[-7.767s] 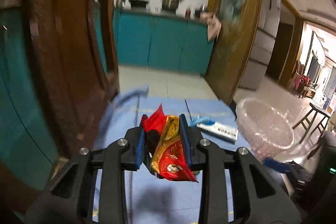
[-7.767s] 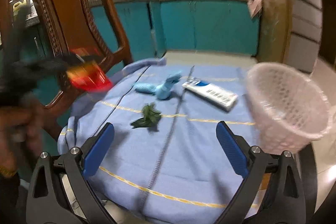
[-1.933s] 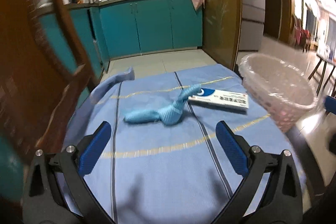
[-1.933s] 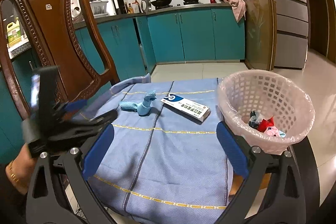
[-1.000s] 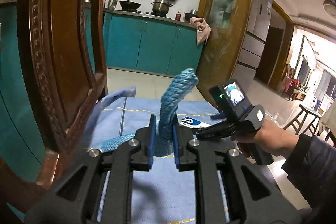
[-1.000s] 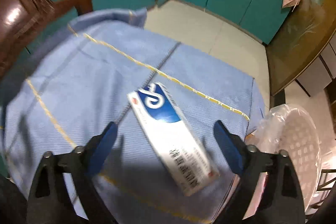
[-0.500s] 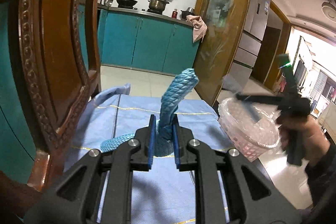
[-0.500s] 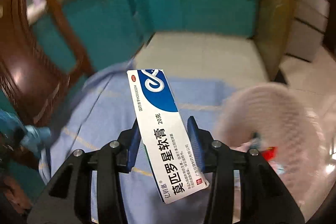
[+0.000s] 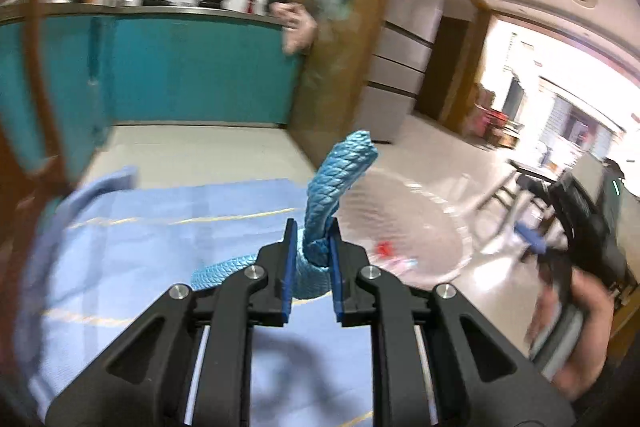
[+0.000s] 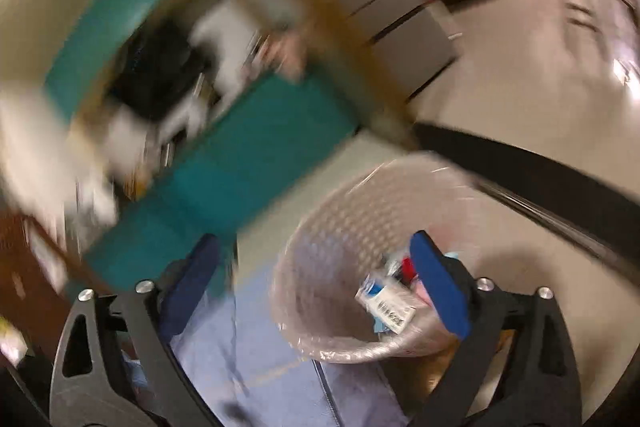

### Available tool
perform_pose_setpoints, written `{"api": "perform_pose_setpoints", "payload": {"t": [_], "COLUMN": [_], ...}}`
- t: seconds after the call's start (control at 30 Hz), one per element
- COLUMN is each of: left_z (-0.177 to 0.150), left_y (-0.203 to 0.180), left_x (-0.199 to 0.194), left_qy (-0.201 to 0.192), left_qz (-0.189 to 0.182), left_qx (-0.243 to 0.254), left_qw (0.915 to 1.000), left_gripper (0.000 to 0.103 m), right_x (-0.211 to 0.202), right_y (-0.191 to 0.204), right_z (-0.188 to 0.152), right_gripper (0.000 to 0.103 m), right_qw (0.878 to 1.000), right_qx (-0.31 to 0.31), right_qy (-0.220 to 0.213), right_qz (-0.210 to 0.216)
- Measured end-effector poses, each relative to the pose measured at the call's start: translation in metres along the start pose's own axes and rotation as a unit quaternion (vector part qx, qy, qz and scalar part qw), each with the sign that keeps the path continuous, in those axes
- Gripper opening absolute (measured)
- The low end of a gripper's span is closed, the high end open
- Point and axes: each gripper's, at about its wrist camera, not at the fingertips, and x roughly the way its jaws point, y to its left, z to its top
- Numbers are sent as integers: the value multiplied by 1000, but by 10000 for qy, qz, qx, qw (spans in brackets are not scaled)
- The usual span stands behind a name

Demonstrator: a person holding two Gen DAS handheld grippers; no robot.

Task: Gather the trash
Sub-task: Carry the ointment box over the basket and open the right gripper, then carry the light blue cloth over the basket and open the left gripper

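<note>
My left gripper [image 9: 312, 247] is shut on a light blue braided rope [image 9: 334, 183], whose upper end sticks up above the pads while its tail hangs down to the left. Beyond it stands the pink mesh basket [image 9: 404, 211] with a plastic liner, at the right edge of the blue tablecloth [image 9: 168, 227]. My right gripper [image 10: 316, 267] is tilted over the basket [image 10: 320, 267] and its jaws are opening, with nothing pressed between the pads. The white and blue box [image 10: 386, 301] lies inside the basket among other wrappers. The person's hand [image 9: 572, 315] with the right gripper shows at the far right.
A wooden chair back [image 9: 36, 39] rises at the left of the table. Teal kitchen cabinets [image 9: 180, 71] stand behind, with tiled floor between. A dark table rim [image 10: 532, 171] runs past the basket. Both views are blurred by motion.
The right gripper swung over the basket, rolled, and let go of the white and blue box, which now lies inside. The left gripper carried the rope right toward the basket.
</note>
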Motion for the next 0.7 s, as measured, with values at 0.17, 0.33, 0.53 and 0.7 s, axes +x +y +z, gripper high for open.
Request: {"api": "perform_pose_setpoints", "payload": {"t": [0.17, 0.33, 0.53, 0.7], "left_z": [50, 68, 44, 8], "left_y": [-65, -74, -44, 3], "left_x": [72, 118, 70, -9], "left_qy": [0, -13, -102, -225], "left_qz": [-671, -287, 50, 763], "left_qx": [199, -264, -180, -270], "left_qw": [9975, 9992, 9998, 9965], "left_gripper": [21, 87, 97, 100], "right_x": [-5, -9, 5, 12], "right_y": [-7, 3, 30, 74], "right_z": [6, 2, -17, -52], "right_gripper": [94, 94, 94, 94], "right_qw": [9999, 9993, 9943, 9756], "right_qx": [7, -353, -927, -1999], "right_qy": [-126, 3, 466, 856], "right_qz": [-104, 109, 264, 304]}}
